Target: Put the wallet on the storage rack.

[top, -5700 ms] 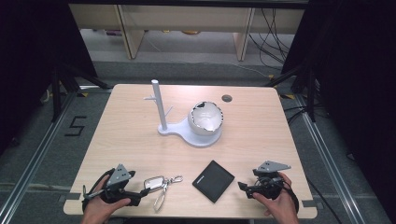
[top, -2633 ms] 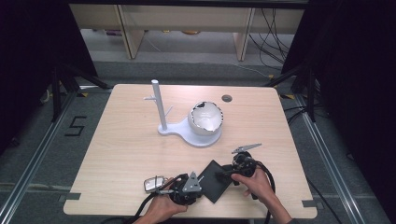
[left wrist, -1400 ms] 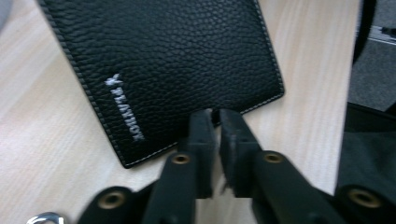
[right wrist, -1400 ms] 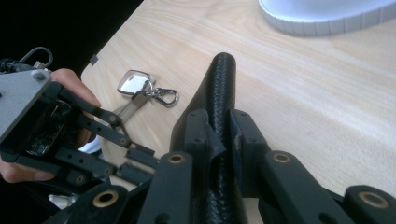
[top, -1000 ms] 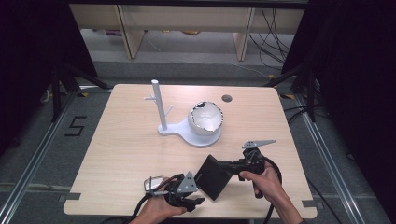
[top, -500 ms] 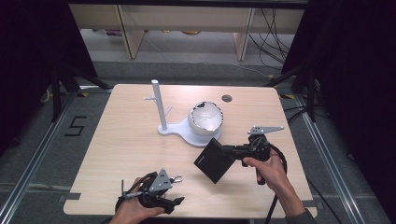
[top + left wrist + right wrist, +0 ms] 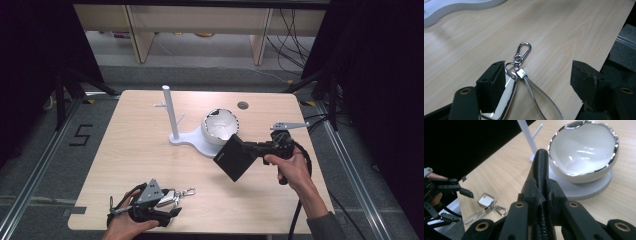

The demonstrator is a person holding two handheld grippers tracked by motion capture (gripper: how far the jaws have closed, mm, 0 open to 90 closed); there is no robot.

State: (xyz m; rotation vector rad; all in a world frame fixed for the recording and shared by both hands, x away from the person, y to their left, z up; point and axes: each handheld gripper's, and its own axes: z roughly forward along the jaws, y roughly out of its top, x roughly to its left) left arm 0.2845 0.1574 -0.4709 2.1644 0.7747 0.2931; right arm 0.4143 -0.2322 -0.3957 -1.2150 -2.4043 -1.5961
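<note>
At the near edge of the pale wood-grain table (image 7: pixel 125 150), the left gripper (image 7: pixel 172 210) lies low in the person's hand, its jaws spread and just opened wider. The silver key ring (image 7: pixel 520 63), with its carabiner clip and leather strap, lies on the tabletop between the jaws; one black pad sits against the shiny fob, the other stands well clear of it (no pinch, then).

Farther in and to the right, the right gripper (image 7: pixel 252 148) is lifted off the surface, its jaws pressed tight on one edge of the black wallet (image 7: pixel 234 157). The wallet hangs tilted in the air, just in front of the white stand base (image 7: pixel 192 142). In the right gripper view the wallet's braided edge runs straight up between the two pads.

Behind the wallet sits the white bowl (image 7: pixel 220 125) with its chrome, wavy rim, resting on the stand's round base. A thin white post (image 7: pixel 170 112) with short pegs rises upright from the same base, to the bowl's left. A round cable hole (image 7: pixel 243 105) is cut in the table near its far edge.

Around the table is grey carpet, with metal rails at both sides. A "5" (image 7: pixel 80 135) is marked in black on the floor to the left. Beyond stand light wooden shelf units (image 7: pixel 200 25) with loose cables nearby.
</note>
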